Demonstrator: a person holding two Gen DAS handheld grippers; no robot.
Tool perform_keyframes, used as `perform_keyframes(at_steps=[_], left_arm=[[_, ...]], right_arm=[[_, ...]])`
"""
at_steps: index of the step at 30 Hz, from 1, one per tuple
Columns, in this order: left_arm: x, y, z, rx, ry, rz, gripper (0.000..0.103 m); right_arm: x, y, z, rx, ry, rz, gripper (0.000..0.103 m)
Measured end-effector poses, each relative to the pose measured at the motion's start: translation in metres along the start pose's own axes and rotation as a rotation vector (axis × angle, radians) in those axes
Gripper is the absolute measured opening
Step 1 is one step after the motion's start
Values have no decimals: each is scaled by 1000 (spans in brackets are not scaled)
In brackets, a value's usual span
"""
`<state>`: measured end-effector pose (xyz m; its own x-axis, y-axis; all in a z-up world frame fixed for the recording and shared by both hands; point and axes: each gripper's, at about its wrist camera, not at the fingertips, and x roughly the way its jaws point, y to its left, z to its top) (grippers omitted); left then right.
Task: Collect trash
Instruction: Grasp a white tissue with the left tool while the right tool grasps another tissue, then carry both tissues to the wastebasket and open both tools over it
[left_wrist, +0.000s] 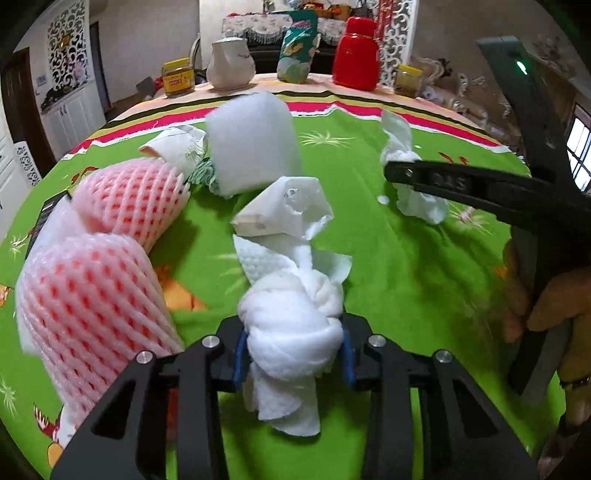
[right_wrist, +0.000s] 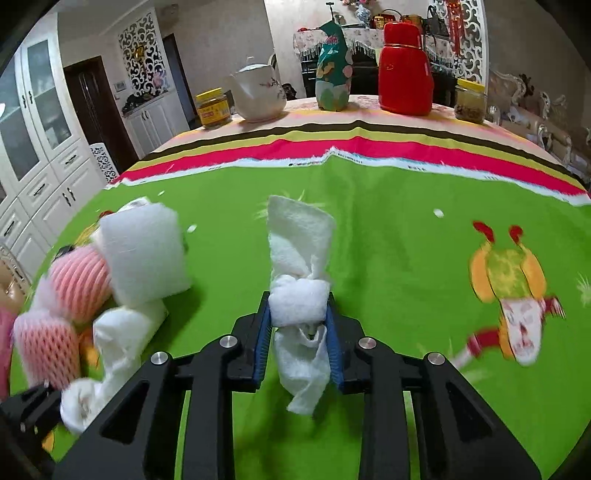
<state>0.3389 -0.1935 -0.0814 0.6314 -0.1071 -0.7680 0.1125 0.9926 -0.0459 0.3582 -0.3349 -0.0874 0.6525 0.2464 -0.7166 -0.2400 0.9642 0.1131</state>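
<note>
left tool (left_wrist: 291, 347) clamped on crumpled tissue (left_wrist: 291, 332) — right tool (right_wrist: 298, 325) pinching twisted tissue (right_wrist: 299, 299)

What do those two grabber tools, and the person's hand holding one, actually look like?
Both are matte black plastic. The left gripper and right gripper each have angular cut-out arms, round silver bolts and ribbed blue pads. Seen from the side, the right one carries a green light and embossed marks I can't read. The hand wears a dark wristband.
</note>
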Motion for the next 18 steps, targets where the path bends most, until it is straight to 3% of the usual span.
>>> perform_keyframes(at_steps=[8,14,18], left_arm=[[-47,13,-38,15,-54,-62,37],[-89,30,-71,25,-78,-188,38],[-117,45,-96,29,-111,-201,37]], right_arm=[[-52,8,-50,-20,6,11,27],[-99,29,-87,-44,-9,35,27],[-129,51,-109,-55,-31,61,27]])
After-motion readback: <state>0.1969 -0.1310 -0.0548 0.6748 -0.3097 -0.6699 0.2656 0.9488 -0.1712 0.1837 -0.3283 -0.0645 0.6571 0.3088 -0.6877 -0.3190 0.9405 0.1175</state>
